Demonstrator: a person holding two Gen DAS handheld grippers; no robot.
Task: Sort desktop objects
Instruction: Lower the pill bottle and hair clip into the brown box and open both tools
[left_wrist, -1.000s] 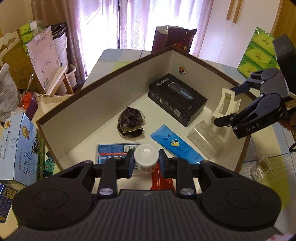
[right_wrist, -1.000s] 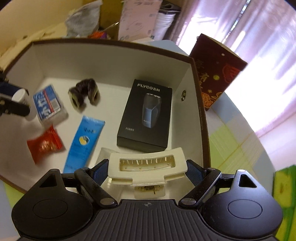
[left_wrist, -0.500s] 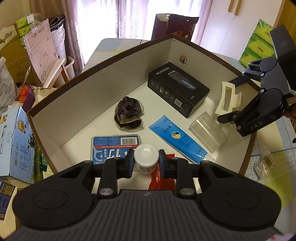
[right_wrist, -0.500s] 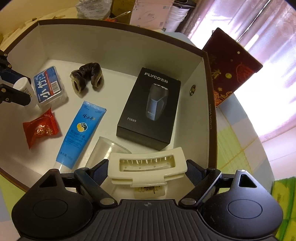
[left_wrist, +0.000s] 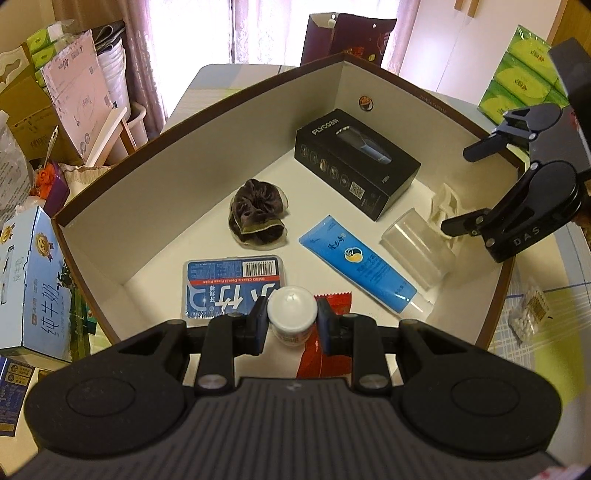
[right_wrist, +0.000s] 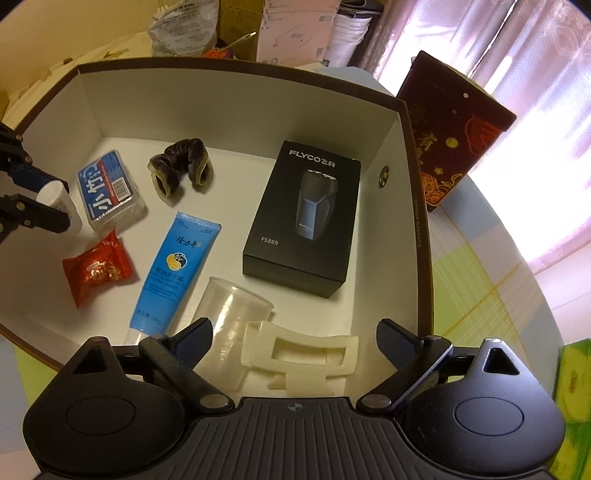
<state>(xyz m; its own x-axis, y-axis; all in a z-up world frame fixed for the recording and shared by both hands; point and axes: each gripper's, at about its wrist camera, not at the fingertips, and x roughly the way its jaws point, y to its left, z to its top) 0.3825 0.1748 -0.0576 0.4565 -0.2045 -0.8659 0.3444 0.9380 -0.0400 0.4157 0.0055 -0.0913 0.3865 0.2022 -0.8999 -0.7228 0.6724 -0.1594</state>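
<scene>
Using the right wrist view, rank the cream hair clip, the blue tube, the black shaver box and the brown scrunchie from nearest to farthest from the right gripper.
1. Cream hair clip: between the opening jaws of the right gripper.
2. Blue tube: left, mid-box.
3. Black shaver box: ahead; too close to the tube to rank firmly.
4. Brown scrunchie: far left.

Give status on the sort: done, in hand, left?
Done: seven items lie in the box, including the hair clip, which the opening right tongs no longer touch. In hand: left tongs grip the white bottle above the box floor. Left: release it.
</scene>
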